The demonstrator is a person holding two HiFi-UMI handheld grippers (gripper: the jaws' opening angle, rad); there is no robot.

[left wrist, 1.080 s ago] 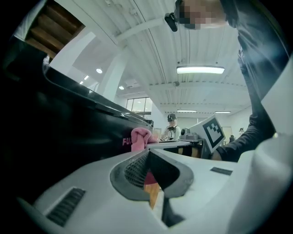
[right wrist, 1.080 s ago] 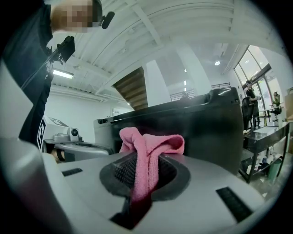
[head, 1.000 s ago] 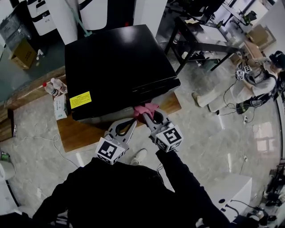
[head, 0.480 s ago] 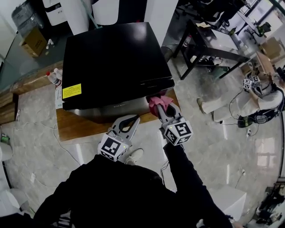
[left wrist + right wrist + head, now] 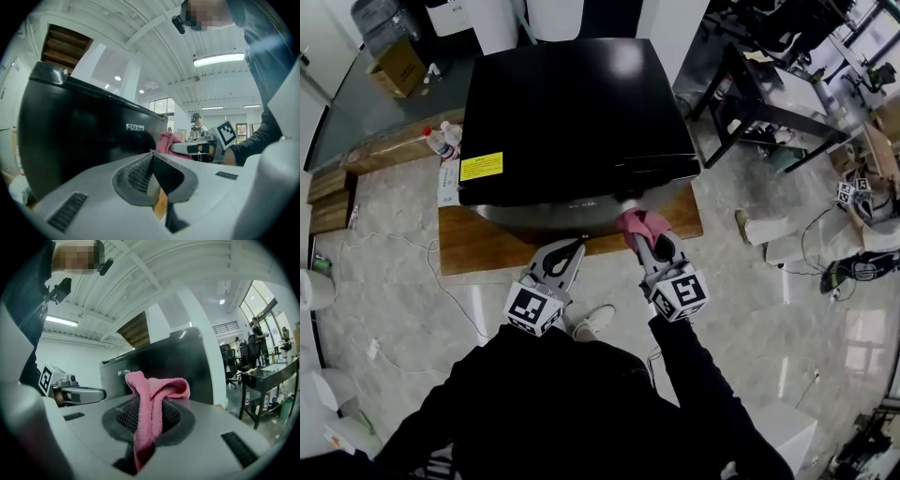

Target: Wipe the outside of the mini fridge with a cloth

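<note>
One black mini fridge (image 5: 581, 112) stands on one wooden surface (image 5: 469, 255). My right claw (image 5: 643, 238) grips one pink cloth (image 5: 637, 222) against its front. My left claw (image 5: 570, 253), closed and empty, hovers nearby. Two bottles (image 5: 442, 141) stand at the fridge's left.

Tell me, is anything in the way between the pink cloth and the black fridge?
No, nothing visible. The right gripper holds the pink cloth right up at the mini fridge's front, with no object between them.

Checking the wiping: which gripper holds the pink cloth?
The right gripper, shut on the pink cloth; the left gripper is shut, empty.
</note>
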